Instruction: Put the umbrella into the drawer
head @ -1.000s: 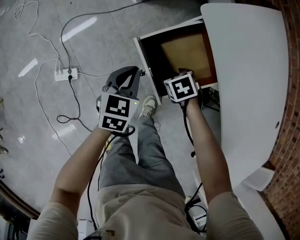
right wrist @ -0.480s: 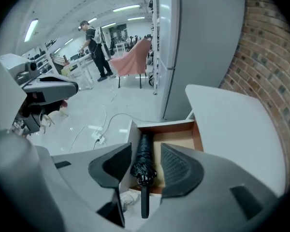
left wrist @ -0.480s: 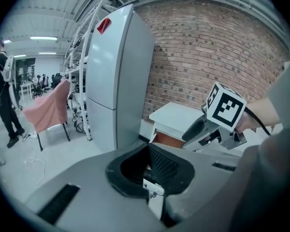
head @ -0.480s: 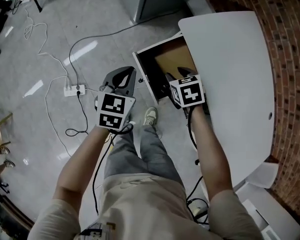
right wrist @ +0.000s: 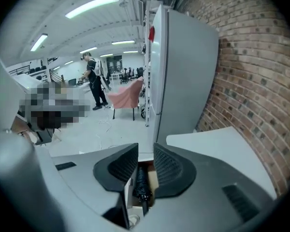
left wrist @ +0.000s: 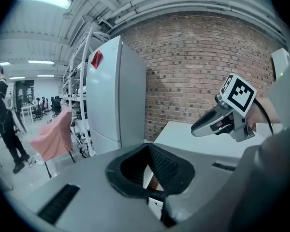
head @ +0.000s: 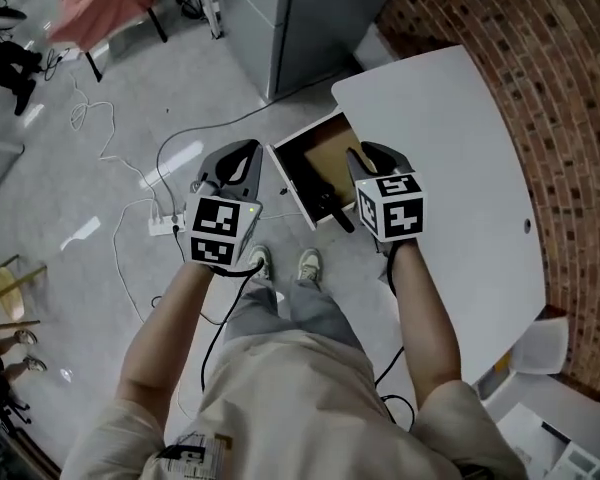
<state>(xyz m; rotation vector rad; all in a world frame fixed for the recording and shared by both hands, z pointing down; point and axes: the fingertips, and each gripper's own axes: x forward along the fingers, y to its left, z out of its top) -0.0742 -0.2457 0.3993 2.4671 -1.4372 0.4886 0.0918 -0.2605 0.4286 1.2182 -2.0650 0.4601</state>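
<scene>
Your right claw is closing, empty — the umbrella lies in the open drawer; your left claw is closed on nothing.

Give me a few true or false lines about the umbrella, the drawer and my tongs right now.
1. The drawer stands open. True.
2. The umbrella lies on the white table. False: it lies inside the drawer.
3. The right tongs hold the umbrella. False: they are closing with nothing between them, and the umbrella lies well below.
4. A brick wall runs along the far side of the table. True.
</scene>
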